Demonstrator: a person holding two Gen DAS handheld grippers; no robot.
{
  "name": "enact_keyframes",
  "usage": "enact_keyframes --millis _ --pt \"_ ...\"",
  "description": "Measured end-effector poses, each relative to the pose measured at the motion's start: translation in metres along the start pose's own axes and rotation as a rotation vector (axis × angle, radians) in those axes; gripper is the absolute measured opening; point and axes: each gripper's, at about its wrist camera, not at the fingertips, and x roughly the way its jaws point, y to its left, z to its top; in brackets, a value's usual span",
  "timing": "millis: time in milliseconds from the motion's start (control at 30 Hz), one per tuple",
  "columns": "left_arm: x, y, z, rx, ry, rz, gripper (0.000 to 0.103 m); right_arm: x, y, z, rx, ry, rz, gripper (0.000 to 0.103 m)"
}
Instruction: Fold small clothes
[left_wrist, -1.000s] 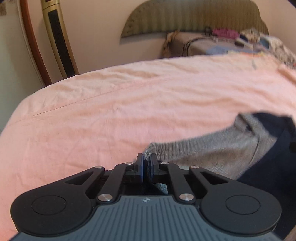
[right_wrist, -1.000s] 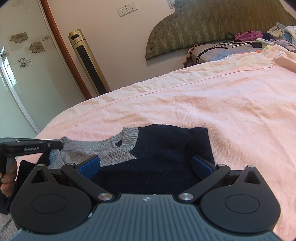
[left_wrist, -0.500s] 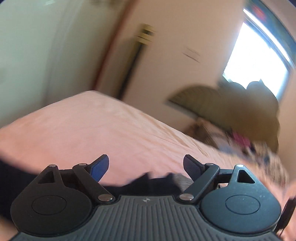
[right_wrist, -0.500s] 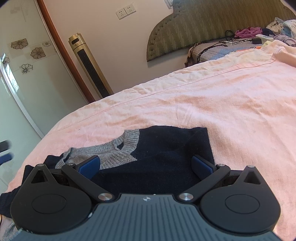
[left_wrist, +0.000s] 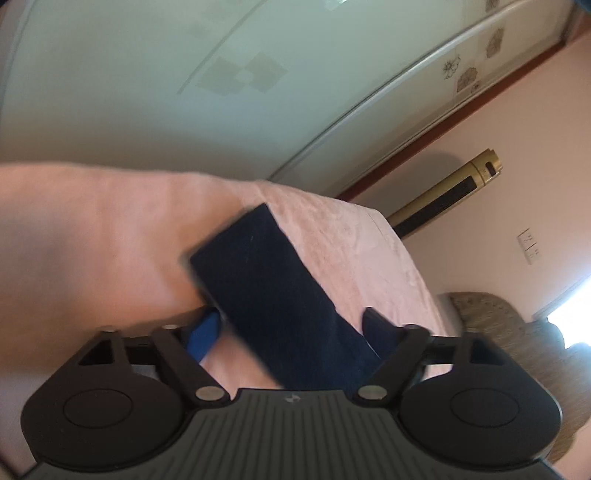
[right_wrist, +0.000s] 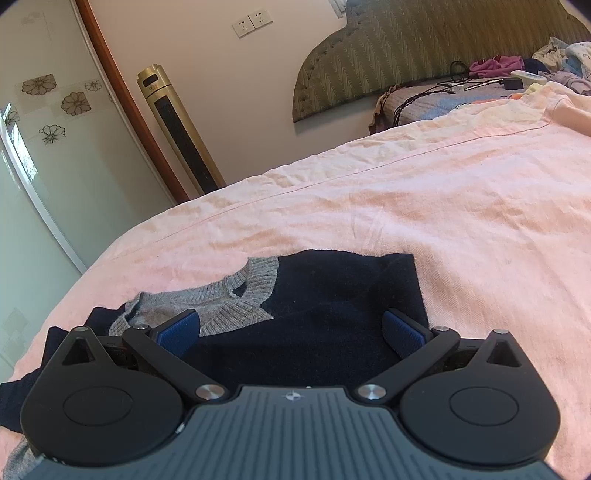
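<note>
A: What is seen in the left wrist view?
B: The left gripper (left_wrist: 291, 332) is held apart over a navy sleeve (left_wrist: 266, 291) on the pink sheet (left_wrist: 92, 236).
A: And the right?
B: The right gripper (right_wrist: 290, 332) is spread, unclamped, above the navy-and-grey sweater (right_wrist: 325, 306) laid on the sheet.

The sweater (right_wrist: 317, 314) was navy at right, with a grey ribbed collar (right_wrist: 255, 280) and left side. It lay on a pale pink sheet (right_wrist: 443, 206). At far left stood a gold-and-black tower (right_wrist: 173, 125).

Bare pink bedsheet (right_wrist: 424, 206) beyond sweater (right_wrist: 332, 295)
</note>
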Motion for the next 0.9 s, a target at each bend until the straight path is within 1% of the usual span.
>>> enact_keyframes --millis 33,67,100,133,167,200,233,300,333,367,400,433,467,500,533,567,600,633,667,700,733,767,833,867,900 --pt "0.004 -0.001 0.003 0.03 -0.003 0.043 0.045 0.0 0.001 0.0 -0.004 0.001 -0.003 0.103" --pt "0.011 -0.005 0.002 0.048 0.009 0.074 0.016 0.0 0.001 0.0 -0.007 0.002 -0.006 0.103" --pt "0.015 -0.009 -0.001 0.066 0.029 0.094 0.006 0.0 0.002 0.0 -0.009 0.002 -0.008 0.103" --pt "0.014 -0.013 -0.005 0.109 0.016 0.115 0.006 0.001 0.003 -0.001 -0.012 0.003 -0.011 0.103" --pt "0.013 -0.024 -0.009 0.175 -0.016 0.139 0.006 0.001 0.003 -0.001 -0.016 0.003 -0.014 0.103" --pt "0.01 -0.037 -0.012 0.231 -0.046 0.138 0.005 0.001 0.004 -0.001 -0.017 0.004 -0.015 0.103" --pt "0.004 -0.049 -0.015 0.266 -0.076 0.111 0.005 0.001 0.004 -0.001 -0.015 0.003 -0.013 0.103" --pt "-0.009 -0.086 -0.023 0.337 -0.123 0.006 0.005 0.001 0.003 -0.001 -0.008 0.001 -0.008 0.103" --pt "-0.015 -0.112 -0.031 0.401 -0.152 -0.052 0.005 0.001 0.003 -0.001 -0.002 -0.001 -0.003 0.103" --pt "-0.022 -0.138 -0.044 0.471 -0.175 -0.111 0.005 0.0 0.001 -0.001 0.006 -0.003 0.003 0.103" --pt "-0.029 -0.166 -0.062 0.554 -0.186 -0.189 0.005 0.0 -0.001 -0.001 0.014 -0.005 0.01 0.103" --pt "-0.035 -0.192 -0.085 0.642 -0.18 -0.272 0.005 0.0 -0.002 -0.001 0.022 -0.007 0.016 0.103" --pt "-0.037 -0.216 -0.111 0.73 -0.154 -0.351 0.005 0.0 -0.004 0.0 0.031 -0.01 0.023 0.103" --pt "-0.037 -0.235 -0.138 0.805 -0.106 -0.417 0.005 -0.001 -0.005 0.0 0.039 -0.012 0.028 0.103" --pt "-0.034 -0.25 -0.166 0.865 -0.023 -0.471 0.006 -0.001 -0.007 0.0 0.046 -0.014 0.033 0.103" --pt "-0.025 -0.264 -0.197 0.933 0.112 -0.523 0.007 -0.002 -0.008 0.0 0.053 -0.015 0.038 0.103" --pt "-0.015 -0.272 -0.226 1.002 0.244 -0.561 0.009 -0.002 -0.009 0.0 0.058 -0.017 0.043 0.103" --pt "-0.008 -0.276 -0.254 1.065 0.341 -0.573 0.009 -0.003 -0.011 0.0 0.065 -0.018 0.048 0.103" --pt "-0.003 -0.275 -0.276 1.112 0.402 -0.559 0.009 -0.003 -0.012 0.0 0.07 -0.019 0.054 0.103" --pt "-0.001 -0.272 -0.289 1.136 0.44 -0.535 0.009 -0.004 -0.014 0.0 0.076 -0.02 0.059 0.103" --pt "-0.001 -0.266 -0.294 1.132 0.461 -0.521 0.01 -0.004 -0.015 0.0 0.082 -0.021 0.065 0.103" --pt "-0.004 -0.258 -0.291 1.107 0.461 -0.53 0.01 -0.005 -0.017 0.0 0.089 -0.023 0.072 0.103" --pt "-0.016 -0.235 -0.274 1.049 0.455 -0.557 0.011 -0.005 -0.019 0.0 0.101 -0.024 0.083 0.103" --pt "-0.018 -0.231 -0.263 1.019 0.453 -0.558 0.018 -0.005 -0.021 0.001 0.107 -0.025 0.088 0.103" --pt "-0.017 -0.224 -0.253 0.992 0.442 -0.544 0.029 -0.005 -0.021 0.0 0.111 -0.026 0.091 0.103"
